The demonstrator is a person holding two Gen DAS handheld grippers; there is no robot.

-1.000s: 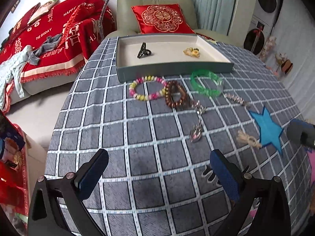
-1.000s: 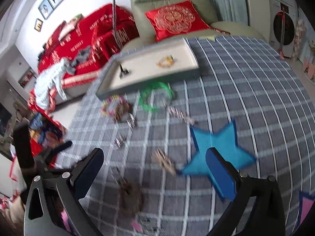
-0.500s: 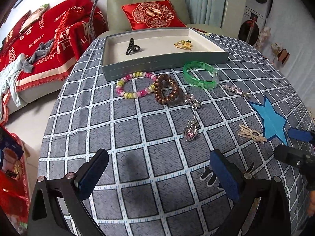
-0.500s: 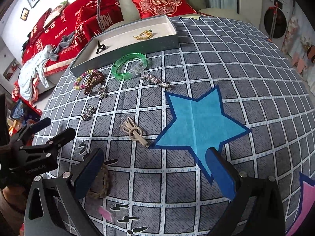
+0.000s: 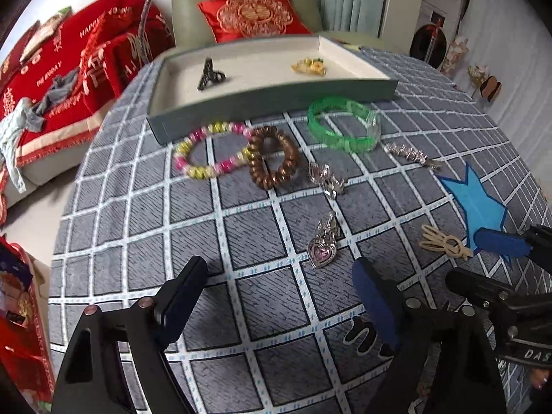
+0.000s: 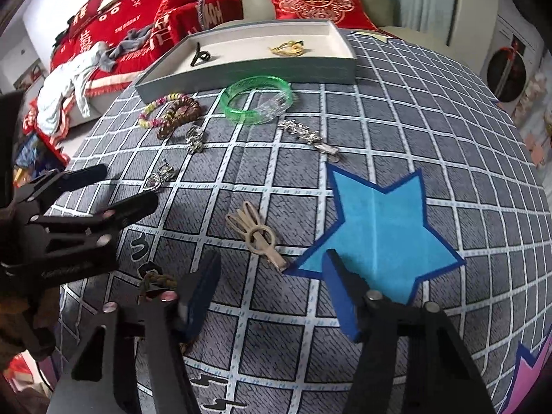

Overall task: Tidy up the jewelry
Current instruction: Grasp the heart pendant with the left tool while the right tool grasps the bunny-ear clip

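A grey tray (image 5: 269,98) at the table's far side holds a black claw clip (image 5: 208,74) and a yellow piece (image 5: 308,66). In front of it lie a pink-yellow bead bracelet (image 5: 210,153), a brown coil hair tie (image 5: 274,160), a green bangle (image 5: 341,126), a silver clip (image 5: 326,177), a silver hairpin (image 5: 410,153), a pink heart pendant (image 5: 322,246) and a beige hair clip (image 6: 257,233). My left gripper (image 5: 279,296) is open and empty, just short of the pendant. My right gripper (image 6: 270,291) is open and empty, just short of the beige clip.
The table has a grey checked cloth with a blue star patch (image 6: 379,220). A green armchair with a red cushion (image 5: 255,13) stands behind the tray. A sofa with red blankets (image 5: 62,58) is at the left. A braided brown item (image 6: 157,281) lies by my right gripper's left finger.
Both grippers have moved forward and lower toward the table. The pendant and the beige clip are now close in front of them. Both jaws have narrowed a little.
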